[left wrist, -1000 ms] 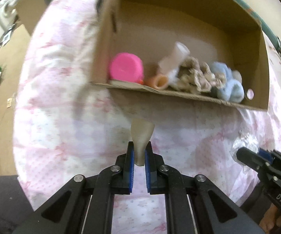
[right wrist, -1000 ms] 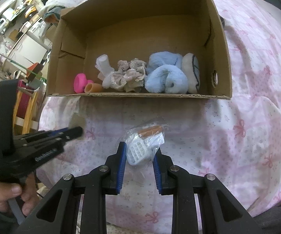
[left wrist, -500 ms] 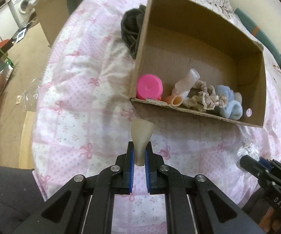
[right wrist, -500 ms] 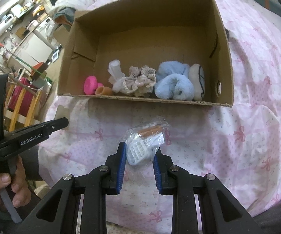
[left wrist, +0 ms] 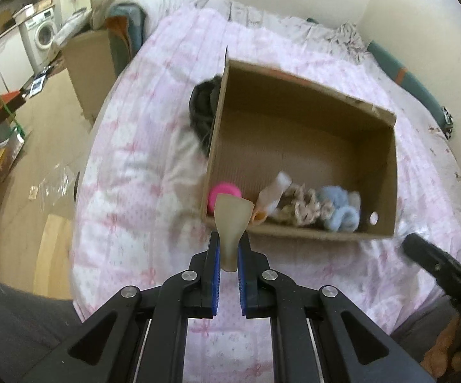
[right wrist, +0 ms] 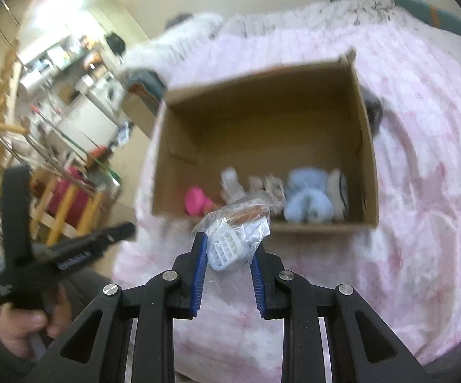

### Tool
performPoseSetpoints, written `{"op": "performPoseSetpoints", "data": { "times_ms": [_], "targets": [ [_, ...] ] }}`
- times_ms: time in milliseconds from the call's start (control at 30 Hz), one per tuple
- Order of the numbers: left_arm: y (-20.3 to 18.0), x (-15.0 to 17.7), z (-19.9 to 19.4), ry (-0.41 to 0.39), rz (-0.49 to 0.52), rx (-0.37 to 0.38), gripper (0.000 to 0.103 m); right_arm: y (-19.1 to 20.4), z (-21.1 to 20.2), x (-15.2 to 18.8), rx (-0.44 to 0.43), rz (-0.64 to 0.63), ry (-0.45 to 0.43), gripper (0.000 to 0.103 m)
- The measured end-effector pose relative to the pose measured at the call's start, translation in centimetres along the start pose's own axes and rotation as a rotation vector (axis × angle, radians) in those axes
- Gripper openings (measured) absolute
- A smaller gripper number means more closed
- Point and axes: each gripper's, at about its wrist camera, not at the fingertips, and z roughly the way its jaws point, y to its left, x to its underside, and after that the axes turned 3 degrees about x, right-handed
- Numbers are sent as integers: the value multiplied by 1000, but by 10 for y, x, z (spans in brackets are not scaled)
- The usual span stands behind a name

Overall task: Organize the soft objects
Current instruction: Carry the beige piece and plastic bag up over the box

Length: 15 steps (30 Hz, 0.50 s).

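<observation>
Soft objects lie along the near wall inside the open cardboard box [left wrist: 303,146]: a pink round piece [left wrist: 222,193], a white tube [left wrist: 273,188], a beige crocheted bundle [left wrist: 303,206] and a pale blue fuzzy item [left wrist: 340,210]. The box sits on a bed with a pink bow-print cover [left wrist: 128,166], a dark bundle [left wrist: 203,111] touching its left outer wall. The left gripper [left wrist: 228,252] hangs before the box, jaws narrow and clamped on a translucent beige funnel-shaped piece [left wrist: 232,220]. The right gripper [right wrist: 227,250] holds a clear plastic bag [right wrist: 238,226] containing a white grid-faced item, jaws set wider around it.
</observation>
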Motion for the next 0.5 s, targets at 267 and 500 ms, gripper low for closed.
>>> {"op": "performPoseSetpoints", "data": {
  "times_ms": [267,500],
  "targets": [
    [-9,-40,5,-48,40,1,9,-3,-17,-31,-20,-3,-96,27],
    [-21,-61,13,-73,89,2,9,-13,-6,-58,15,-10,-110,27]
  ]
}}
